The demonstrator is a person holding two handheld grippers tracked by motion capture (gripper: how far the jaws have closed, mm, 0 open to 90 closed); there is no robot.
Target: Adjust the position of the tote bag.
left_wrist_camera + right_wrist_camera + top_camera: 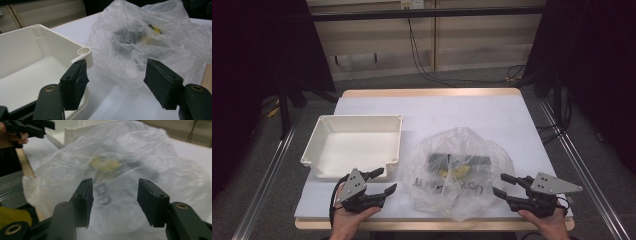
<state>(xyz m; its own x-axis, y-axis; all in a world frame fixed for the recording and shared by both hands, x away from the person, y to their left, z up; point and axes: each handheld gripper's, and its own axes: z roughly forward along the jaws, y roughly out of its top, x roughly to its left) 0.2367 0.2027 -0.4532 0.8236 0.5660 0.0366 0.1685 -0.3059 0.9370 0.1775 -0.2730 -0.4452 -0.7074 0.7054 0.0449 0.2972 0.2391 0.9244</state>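
A crumpled clear plastic bag (459, 170) lies near the table's front edge, with dark and yellow items showing faintly through it. The same bag (150, 42) rises beyond my left jaws, and the bag (120, 170) spreads just past my right jaws. My left gripper (383, 181) stands open at the bag's left, by the white tray's front corner, holding nothing. My right gripper (503, 184) stands open at the bag's right edge, also holding nothing. In the right gripper view my left gripper (32, 128) sits far off at the top left.
An empty white plastic tray (323, 136) sits on the white table cover (472, 112) to the left of the bag; its corner (85, 51) is close by my left jaw. Wooden table edges, metal rails and cables on the floor surround the table.
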